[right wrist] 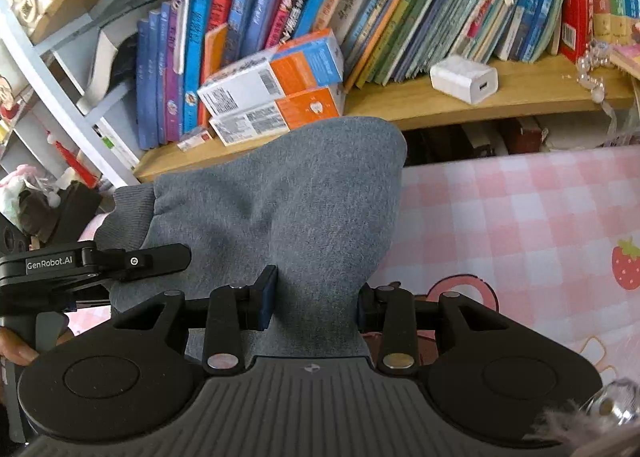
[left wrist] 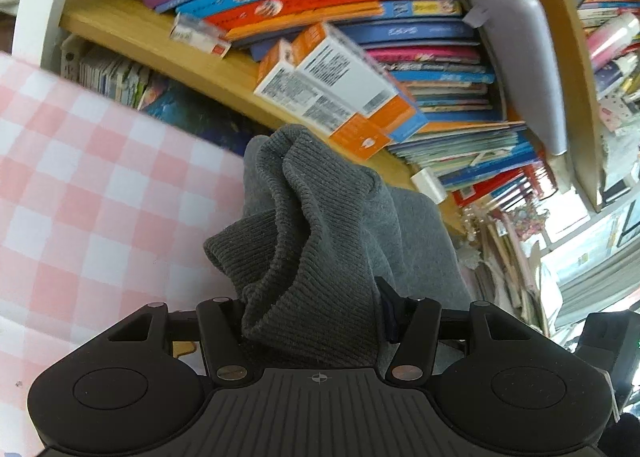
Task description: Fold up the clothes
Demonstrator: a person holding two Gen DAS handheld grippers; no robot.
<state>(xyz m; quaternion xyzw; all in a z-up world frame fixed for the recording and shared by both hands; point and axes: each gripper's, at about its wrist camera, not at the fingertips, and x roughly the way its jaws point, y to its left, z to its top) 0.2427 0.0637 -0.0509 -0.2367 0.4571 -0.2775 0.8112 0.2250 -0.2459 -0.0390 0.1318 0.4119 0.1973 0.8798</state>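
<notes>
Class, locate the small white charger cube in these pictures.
In the right wrist view, the small white charger cube sits at upper right on the wooden shelf, just in front of the leaning row of books, right of the orange-and-white boxes.

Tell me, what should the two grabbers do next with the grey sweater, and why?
Probably lower it onto the pink checked cloth and spread it flat. The left gripper is pinching the sweater's ribbed edge and the right gripper holds the grey sweater bunched up in front of the bookshelf, so it seems too crumpled to fold yet.
</notes>
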